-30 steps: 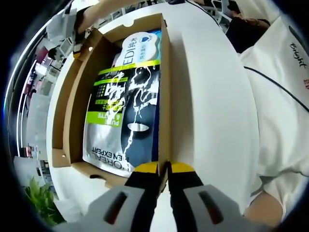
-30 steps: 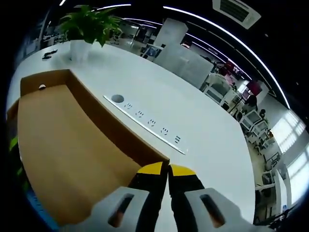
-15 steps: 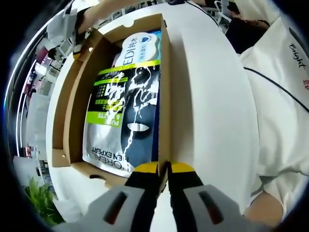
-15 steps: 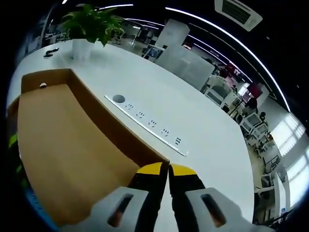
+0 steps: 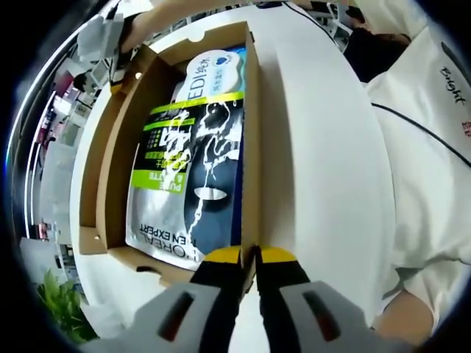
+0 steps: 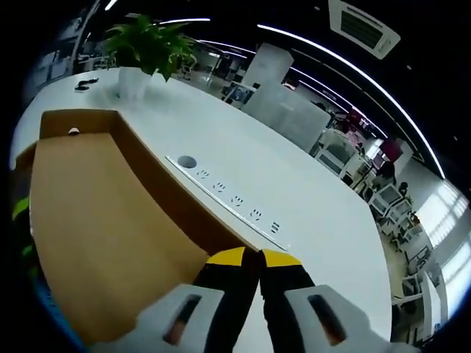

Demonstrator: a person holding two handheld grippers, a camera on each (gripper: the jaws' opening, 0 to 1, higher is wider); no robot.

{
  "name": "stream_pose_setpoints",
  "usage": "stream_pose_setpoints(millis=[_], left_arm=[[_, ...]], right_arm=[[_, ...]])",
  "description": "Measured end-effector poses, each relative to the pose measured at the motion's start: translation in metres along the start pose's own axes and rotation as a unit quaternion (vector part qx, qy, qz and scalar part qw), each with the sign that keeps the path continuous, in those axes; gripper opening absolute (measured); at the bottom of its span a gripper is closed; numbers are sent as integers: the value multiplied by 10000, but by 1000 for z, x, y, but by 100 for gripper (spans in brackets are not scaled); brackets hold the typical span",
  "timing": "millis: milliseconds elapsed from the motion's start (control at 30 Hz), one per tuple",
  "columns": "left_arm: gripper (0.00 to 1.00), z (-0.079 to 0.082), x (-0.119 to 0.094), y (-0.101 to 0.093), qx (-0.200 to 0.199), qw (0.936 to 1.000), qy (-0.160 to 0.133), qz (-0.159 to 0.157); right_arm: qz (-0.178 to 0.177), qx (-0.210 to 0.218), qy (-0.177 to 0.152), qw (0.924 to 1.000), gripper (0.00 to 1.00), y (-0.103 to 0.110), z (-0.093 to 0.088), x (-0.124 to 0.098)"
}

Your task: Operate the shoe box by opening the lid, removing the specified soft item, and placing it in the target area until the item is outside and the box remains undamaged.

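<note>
The wide white counter (image 5: 324,169) carried the open brown cardboard shoe box (image 5: 110,184), which ran from six o'clock toward twelve in the left gripper view. The left gripper (image 5: 249,259) had its jaws pinched together on the box's side wall at six o'clock, likely to steady it. The right gripper (image 6: 254,259) had its jaws closed on the edge of the brown cardboard lid (image 6: 96,228), seemingly holding it open. Inside lay the soft item, a glossy black, white and lime-green pouch (image 5: 188,176), flat over a white packet (image 5: 210,70).
</note>
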State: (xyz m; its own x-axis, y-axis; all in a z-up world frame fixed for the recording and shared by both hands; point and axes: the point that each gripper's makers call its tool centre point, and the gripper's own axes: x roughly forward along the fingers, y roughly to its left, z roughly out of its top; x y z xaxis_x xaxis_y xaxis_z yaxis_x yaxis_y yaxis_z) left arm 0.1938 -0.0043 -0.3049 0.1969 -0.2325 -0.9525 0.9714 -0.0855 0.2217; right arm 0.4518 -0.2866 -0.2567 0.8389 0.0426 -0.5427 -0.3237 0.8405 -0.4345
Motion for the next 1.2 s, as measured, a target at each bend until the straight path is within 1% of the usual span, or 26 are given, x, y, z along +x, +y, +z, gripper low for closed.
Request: stream_pose_setpoints(millis=[100, 133, 167, 267, 300, 333, 367, 400, 433, 467, 500, 533, 567, 600, 633, 667, 733, 800, 867, 933, 967, 1100, 1133, 1200], left_arm=[[6, 0, 0, 0, -9, 10000, 5, -22], [6, 0, 1, 0, -16, 10000, 5, -25], [6, 0, 1, 0, -11, 10000, 3, -28], [6, 0, 1, 0, -23, 10000, -5, -36], [6, 0, 1, 0, -10, 10000, -2, -35], [6, 0, 1, 0, -6, 10000, 1, -31], [6, 0, 2, 0, -2, 10000, 3, -30], [6, 0, 2, 0, 5, 10000, 2, -33], [6, 0, 2, 0, 13, 10000, 3, -37], [6, 0, 2, 0, 20, 10000, 4, -41], [6, 0, 3, 0, 43, 10000, 2, -44], [6, 0, 3, 0, 52, 10000, -1, -52], [6, 0, 3, 0, 13, 10000, 0, -59], [6, 0, 3, 0, -18, 10000, 5, -64], [6, 0, 3, 0, -16, 10000, 3, -59], [6, 0, 3, 0, -9, 10000, -10, -48], [6, 0, 2, 0, -11, 10000, -15, -48], [6, 0, 2, 0, -17, 10000, -18, -60], [6, 1, 2, 0, -54, 10000, -53, -61], [6, 2, 1, 0, -86, 9999, -113, -45], [6, 2, 1, 0, -82, 9999, -123, -40], [7, 2, 1, 1, -109, 9999, -111, -4], [7, 2, 1, 1, -111, 9999, -101, -5], [7, 2, 2, 0, -156, 9999, -34, -46]], right_arm=[[75, 138, -67, 9999, 8, -2, 2, -2], [166, 366, -229, 9989, 9, -2, 7, -3], [227, 491, -306, 9981, 9, -2, 9, -3], [340, 841, -372, 9952, 15, -4, 8, -6], [326, 811, -430, 9952, 17, -7, 8, -8], [311, 868, -540, 9943, 17, -9, 10, -9], [375, 976, -707, 9920, 17, -9, 15, -12], [520, 987, -853, 9901, 17, -6, 19, -13], [604, 1147, -952, 9870, 17, -5, 22, -15], [841, 1244, -1046, 9831, 17, 0, 25, -19], [1014, 1336, -1262, 9777, 17, 3, 32, -22], [1009, 1523, -1264, 9750, 19, 2, 31, -24], [1053, 1584, -1271, 9735, 21, 2, 32, -26], [1082, 1559, -1359, 9724, 22, 2, 35, -29], [1112, 1564, -1512, 9697, 23, 1, 40, -31], [1096, 1629, -1553, 9682, 24, -1, 40, -34], [1227, 1828, -1712, 9603, 26, -4, 48, -35], [1326, 1975, -1676, 9567, 30, -7, 47, -39], [1316, 1989, -1715, 9559, 36, -11, 47, -43], [1286, 1978, -1795, 9551, 39, -17, 49, -47], [1250, 1988, -1796, 9553, 40, -22, 48, -48], [1250, 1936, -1735, 9575, 44, -26, 43, -53], [1201, 1839, -1798, 9589, 45, -28, 43, -56], [1260, 1681, -1923, 9586, 47, -26, 44, -63]])
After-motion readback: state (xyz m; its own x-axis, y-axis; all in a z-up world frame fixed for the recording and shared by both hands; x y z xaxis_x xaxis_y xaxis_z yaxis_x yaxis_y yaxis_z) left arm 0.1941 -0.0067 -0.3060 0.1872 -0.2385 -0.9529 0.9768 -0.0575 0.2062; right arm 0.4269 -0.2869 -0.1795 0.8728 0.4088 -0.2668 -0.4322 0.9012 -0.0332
